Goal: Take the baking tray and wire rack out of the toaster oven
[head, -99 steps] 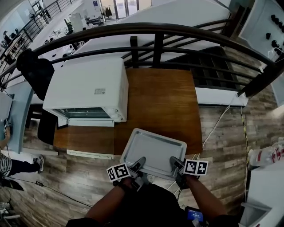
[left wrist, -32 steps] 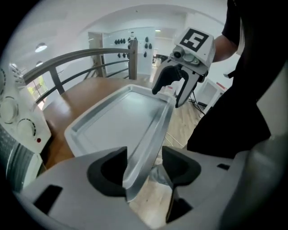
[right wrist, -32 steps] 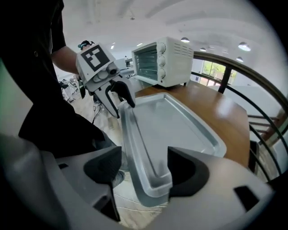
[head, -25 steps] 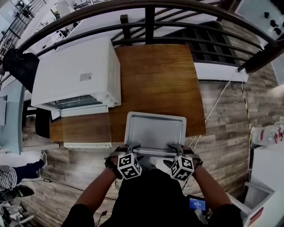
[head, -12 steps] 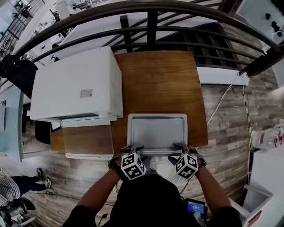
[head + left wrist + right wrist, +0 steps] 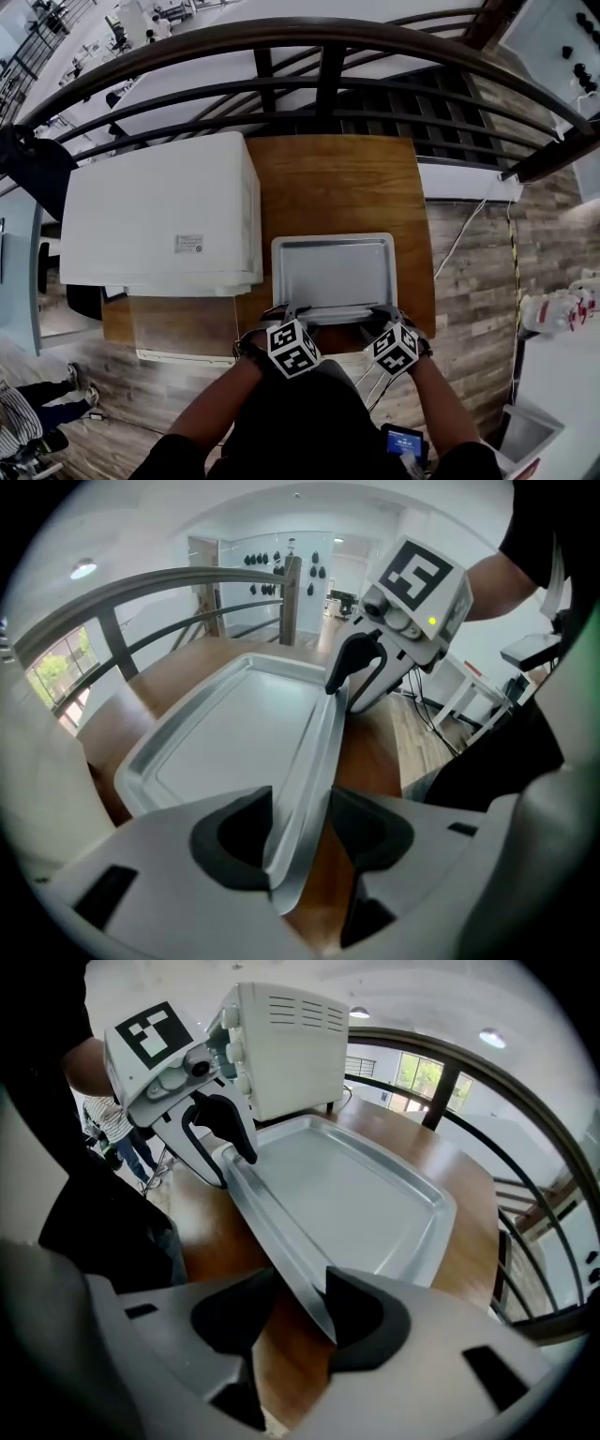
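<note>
Nearest the person, the left gripper and the right gripper each straddle the near rim of the baking tray. Both pairs of jaws have just been closing and stand roughly half apart. The thin rim leans on one pad while bare wood shows before the other, so neither truly clamps it. The tray lies flat on the wooden table, already out of the toaster oven and just to its right. To set it down well, I judge both hands should stay level and even so the tray does not skew. Its near edge should sit fully on the wood before the jaws spread and draw back without dragging it. The oven's door lies folded down. The wire rack shows in no view and is presumably inside.
</note>
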### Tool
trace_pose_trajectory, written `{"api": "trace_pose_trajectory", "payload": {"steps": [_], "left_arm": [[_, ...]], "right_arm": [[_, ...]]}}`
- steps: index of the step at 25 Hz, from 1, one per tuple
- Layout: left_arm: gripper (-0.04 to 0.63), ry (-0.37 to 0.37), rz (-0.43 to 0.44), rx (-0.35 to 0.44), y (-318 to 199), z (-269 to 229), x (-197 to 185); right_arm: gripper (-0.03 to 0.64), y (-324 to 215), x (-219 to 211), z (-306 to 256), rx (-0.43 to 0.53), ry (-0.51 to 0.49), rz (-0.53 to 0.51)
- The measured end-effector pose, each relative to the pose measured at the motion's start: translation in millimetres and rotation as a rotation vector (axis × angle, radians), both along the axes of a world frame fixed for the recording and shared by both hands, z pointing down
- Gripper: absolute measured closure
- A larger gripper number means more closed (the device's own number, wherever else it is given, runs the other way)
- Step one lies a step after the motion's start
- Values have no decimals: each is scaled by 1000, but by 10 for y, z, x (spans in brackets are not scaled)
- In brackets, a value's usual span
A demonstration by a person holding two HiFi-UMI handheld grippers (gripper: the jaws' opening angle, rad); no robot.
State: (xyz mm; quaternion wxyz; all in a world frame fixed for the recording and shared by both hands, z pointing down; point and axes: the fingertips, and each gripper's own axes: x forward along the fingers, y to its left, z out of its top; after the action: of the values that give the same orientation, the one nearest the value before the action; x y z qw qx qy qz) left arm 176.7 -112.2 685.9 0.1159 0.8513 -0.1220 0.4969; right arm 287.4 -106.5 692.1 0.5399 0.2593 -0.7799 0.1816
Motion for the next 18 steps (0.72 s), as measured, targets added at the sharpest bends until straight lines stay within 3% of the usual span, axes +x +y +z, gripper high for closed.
{"api": "trace_pose_trajectory", "payload": {"steps": [10, 18], "left_arm": [[437, -18, -199, 41, -690, 27, 41], [449, -54, -352, 16, -1256, -44, 9]], "right_arm": [[453, -687, 64, 65, 28, 12, 27], [453, -1313, 37, -16, 38, -9, -30]]}}
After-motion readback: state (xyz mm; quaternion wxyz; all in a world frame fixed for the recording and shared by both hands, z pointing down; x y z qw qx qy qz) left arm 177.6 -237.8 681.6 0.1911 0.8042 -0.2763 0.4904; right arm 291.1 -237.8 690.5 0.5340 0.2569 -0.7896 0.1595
